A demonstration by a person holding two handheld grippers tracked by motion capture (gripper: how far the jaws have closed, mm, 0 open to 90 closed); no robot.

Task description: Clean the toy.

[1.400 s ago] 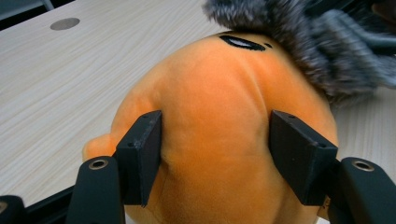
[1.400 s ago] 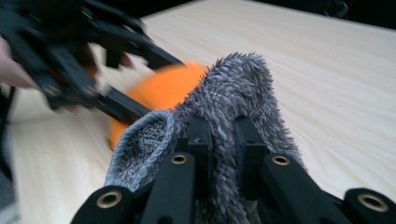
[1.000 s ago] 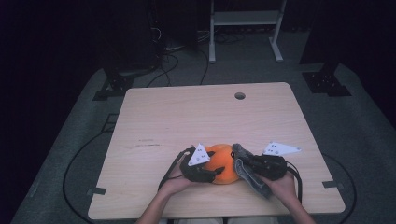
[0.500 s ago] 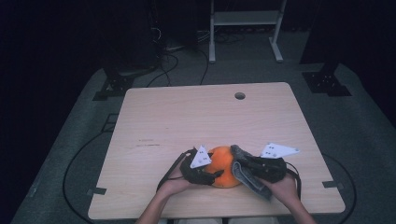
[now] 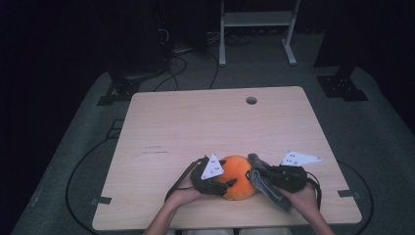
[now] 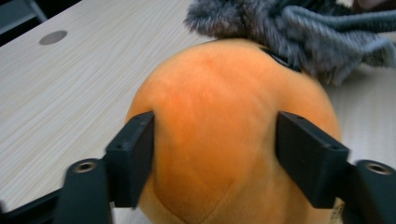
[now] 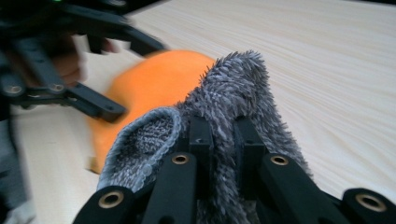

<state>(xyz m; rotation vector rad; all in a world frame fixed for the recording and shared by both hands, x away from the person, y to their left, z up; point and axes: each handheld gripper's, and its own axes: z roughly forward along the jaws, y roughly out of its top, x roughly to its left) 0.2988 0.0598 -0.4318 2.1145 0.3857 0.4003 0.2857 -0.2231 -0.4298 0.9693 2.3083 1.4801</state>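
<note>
Near the table's point(image 5: 195, 122) front edge, a plush ball point(image 5: 238, 176) between two grippers: left gripper point(image 5: 211, 177) at its left side, jaws against both flanks; right gripper point(image 5: 271, 178) at its right, clamping a fuzzy cloth point(image 5: 264, 182) that touches the ball. Farther back, right of centre, a hole point(image 5: 251, 100).
</note>
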